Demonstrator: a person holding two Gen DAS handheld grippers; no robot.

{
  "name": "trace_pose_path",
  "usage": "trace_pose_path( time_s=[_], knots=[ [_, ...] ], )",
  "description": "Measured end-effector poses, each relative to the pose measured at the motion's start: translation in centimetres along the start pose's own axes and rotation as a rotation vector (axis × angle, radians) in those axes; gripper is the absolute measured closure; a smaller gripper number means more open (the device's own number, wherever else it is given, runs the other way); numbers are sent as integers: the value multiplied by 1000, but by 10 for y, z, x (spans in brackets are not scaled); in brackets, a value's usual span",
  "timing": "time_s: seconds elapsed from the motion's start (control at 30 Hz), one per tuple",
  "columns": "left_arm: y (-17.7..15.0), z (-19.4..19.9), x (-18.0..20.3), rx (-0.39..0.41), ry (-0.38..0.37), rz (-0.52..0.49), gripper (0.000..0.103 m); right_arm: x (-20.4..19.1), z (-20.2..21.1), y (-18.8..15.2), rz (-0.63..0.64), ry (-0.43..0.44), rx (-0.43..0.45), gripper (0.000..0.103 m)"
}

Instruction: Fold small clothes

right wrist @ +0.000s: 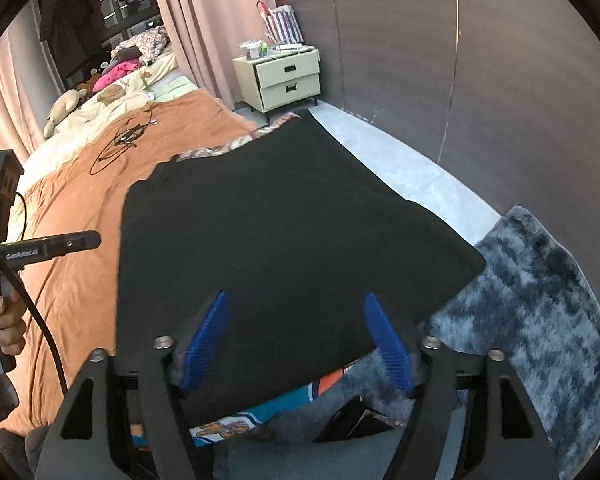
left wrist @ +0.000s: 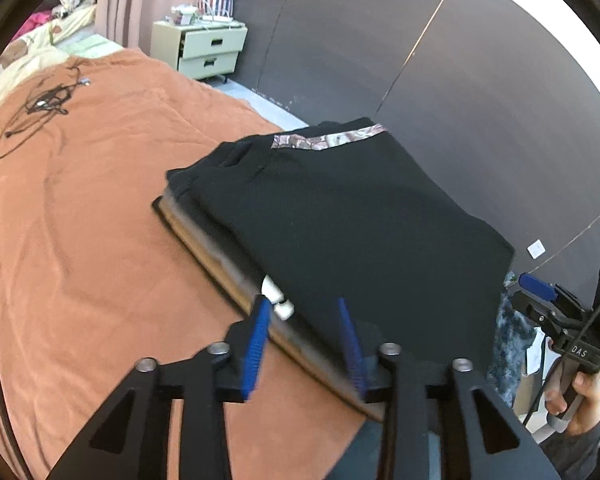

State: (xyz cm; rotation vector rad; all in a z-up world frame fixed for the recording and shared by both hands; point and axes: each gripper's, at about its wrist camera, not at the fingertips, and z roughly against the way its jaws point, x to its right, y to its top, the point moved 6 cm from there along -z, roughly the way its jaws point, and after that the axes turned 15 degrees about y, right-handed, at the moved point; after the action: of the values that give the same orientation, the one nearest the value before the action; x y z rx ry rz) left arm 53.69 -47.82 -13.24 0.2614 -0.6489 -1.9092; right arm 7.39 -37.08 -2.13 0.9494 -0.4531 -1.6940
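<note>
A black garment (left wrist: 340, 216) with a patterned waistband (left wrist: 328, 140) lies folded flat on a dark board (left wrist: 220, 264) on the orange bedspread (left wrist: 80, 220). My left gripper (left wrist: 304, 312) is open and empty, with its blue fingers at the board's near left edge beside a small white object (left wrist: 276, 298). In the right wrist view the same garment (right wrist: 280, 232) fills the middle. My right gripper (right wrist: 296, 320) is open, its blue fingers spread over the garment's near edge, holding nothing. A colourful printed cloth (right wrist: 268, 408) shows under that edge.
A black cable (left wrist: 36, 108) lies on the bedspread at the far left. A cream two-drawer nightstand (right wrist: 284, 78) stands by the dark wall. A grey shaggy rug (right wrist: 540, 304) lies on the floor at the right. Pillows and soft toys (right wrist: 68, 108) are at the bed's head.
</note>
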Motion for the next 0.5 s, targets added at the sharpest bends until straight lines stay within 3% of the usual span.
trace_pose_path(
  time_s=[0.13, 0.2, 0.27, 0.3, 0.5],
  knots=[
    [-19, 47, -11, 58, 0, 11, 36, -14, 18, -9, 14, -15, 7, 20],
    [-25, 67, -18, 91, 16, 11, 16, -22, 24, -15, 32, -41, 13, 13],
    [-39, 92, -31, 126, 43, 24, 4, -34, 32, -24, 42, -35, 25, 7],
    [-47, 106, -38, 148, 55, 31, 1, -39, 35, -28, 47, -31, 32, 1],
    [-91, 167, -79, 211, 95, 80, 0, -69, 57, -52, 73, 1, 74, 0]
  ],
)
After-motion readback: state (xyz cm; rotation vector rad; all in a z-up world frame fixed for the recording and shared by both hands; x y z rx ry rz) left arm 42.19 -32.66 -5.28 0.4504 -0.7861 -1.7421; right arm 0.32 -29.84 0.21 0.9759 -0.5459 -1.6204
